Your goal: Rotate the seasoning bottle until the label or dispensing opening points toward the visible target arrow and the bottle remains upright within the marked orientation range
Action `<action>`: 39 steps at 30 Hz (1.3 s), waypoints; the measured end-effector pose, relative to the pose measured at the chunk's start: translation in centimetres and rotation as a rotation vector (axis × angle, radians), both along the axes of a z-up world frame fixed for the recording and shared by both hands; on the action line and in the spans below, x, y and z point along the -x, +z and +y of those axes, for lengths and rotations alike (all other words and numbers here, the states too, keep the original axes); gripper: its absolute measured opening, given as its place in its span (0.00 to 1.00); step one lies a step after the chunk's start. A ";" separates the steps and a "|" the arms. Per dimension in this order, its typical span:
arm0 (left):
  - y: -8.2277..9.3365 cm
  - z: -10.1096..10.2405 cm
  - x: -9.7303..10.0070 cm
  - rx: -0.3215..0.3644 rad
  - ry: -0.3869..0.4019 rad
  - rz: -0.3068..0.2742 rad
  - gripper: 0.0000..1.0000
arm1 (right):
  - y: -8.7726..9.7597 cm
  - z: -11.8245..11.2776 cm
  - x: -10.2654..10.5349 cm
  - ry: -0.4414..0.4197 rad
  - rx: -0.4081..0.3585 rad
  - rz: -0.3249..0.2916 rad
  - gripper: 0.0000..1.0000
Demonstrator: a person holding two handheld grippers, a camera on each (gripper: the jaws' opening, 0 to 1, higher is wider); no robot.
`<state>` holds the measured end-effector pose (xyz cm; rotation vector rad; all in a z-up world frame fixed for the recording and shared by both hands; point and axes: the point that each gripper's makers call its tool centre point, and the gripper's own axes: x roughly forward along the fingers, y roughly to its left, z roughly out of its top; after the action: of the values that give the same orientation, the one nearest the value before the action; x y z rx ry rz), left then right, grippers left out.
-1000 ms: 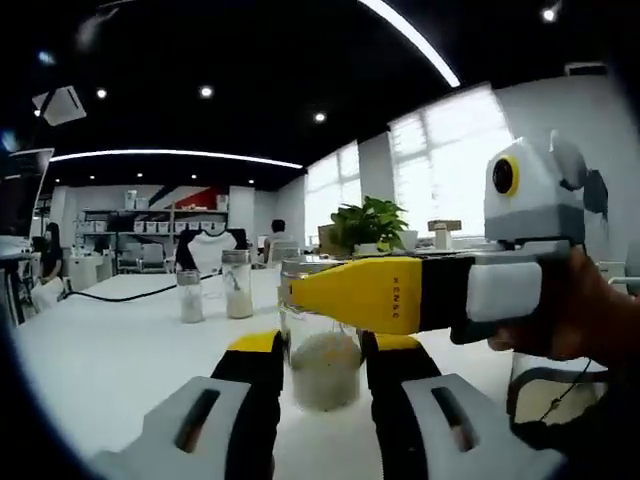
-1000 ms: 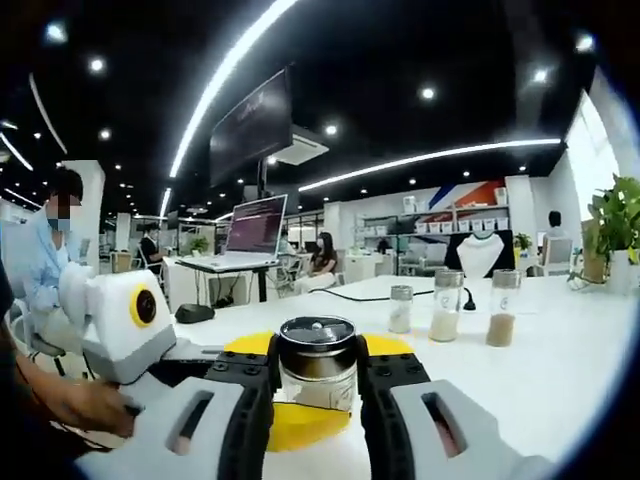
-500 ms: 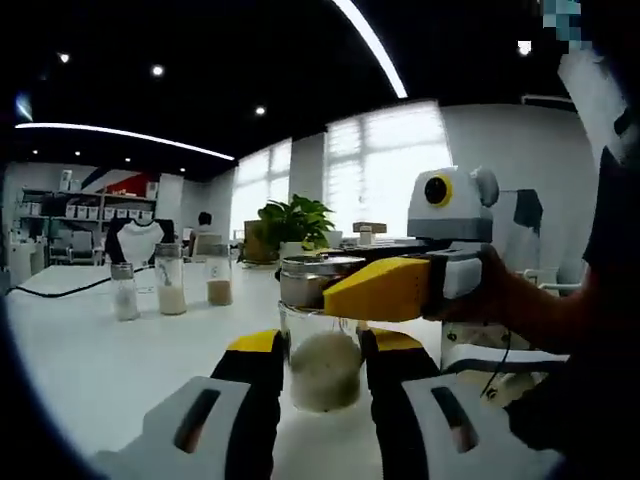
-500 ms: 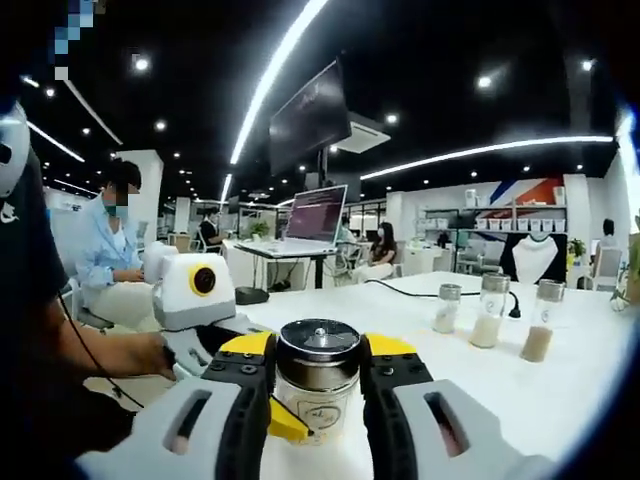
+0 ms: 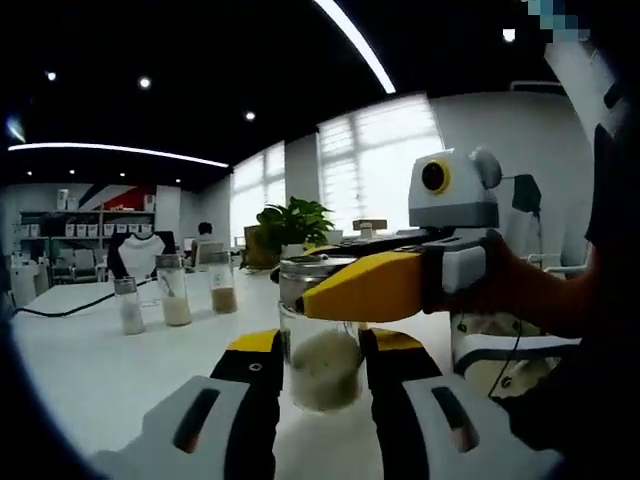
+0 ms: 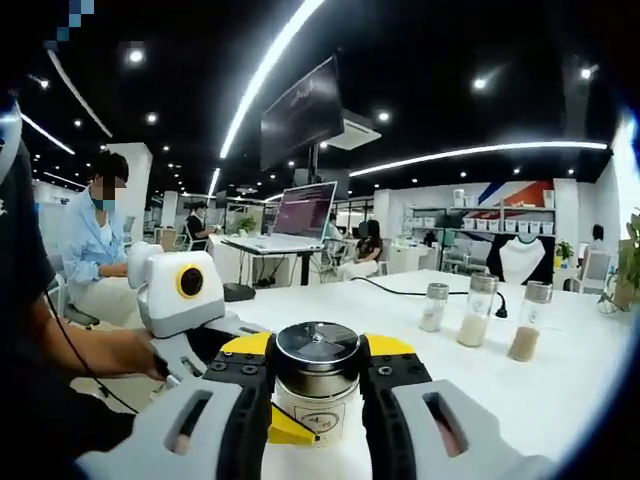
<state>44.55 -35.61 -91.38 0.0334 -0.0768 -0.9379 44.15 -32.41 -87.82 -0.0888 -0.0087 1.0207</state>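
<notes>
The seasoning bottle [image 5: 322, 362] is a clear glass jar holding pale powder, upright on the white table [image 5: 100, 370]. My left gripper [image 5: 320, 368] is shut on its body, with one yellow-tipped jaw on each side. My right gripper [image 5: 335, 290] reaches in from the right, and its yellow jaw lies across the lid. In the right gripper view, my right gripper [image 6: 318, 362] is shut on the bottle's metal lid [image 6: 318, 345]. A printed label [image 6: 315, 422] faces that camera below the lid. The left gripper [image 6: 285, 428] comes in from the left, held by a hand.
Three small seasoning bottles [image 5: 175, 298] [image 6: 475, 315] stand in a row farther back on the table. A potted plant [image 5: 290, 222] sits by the windows. A black cable [image 6: 395, 288] crosses the table, and a laptop [image 6: 300, 212] stands beyond it. A seated person [image 6: 90, 245] is at the left.
Both views have swung around the bottle, so the background has shifted. The label has come to face the right gripper view. Both grippers have kept their hold.
</notes>
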 end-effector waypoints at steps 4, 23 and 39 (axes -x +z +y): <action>0.0 -0.1 -0.8 0.011 0.070 0.005 0.35 | 0.3 -0.4 -1.0 -0.091 -0.045 0.019 0.30; -0.7 0.0 -2.0 0.000 0.275 -0.011 0.35 | 0.8 -1.0 -2.4 -0.267 -0.152 0.010 0.30; 0.1 0.8 -0.8 -0.038 0.132 -0.042 0.35 | -0.2 0.0 -0.7 -0.012 -0.023 -0.001 0.32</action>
<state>45.39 -34.79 -91.26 0.0923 -0.0940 -0.8066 44.80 -32.38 -87.98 -0.0685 -0.0202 1.0082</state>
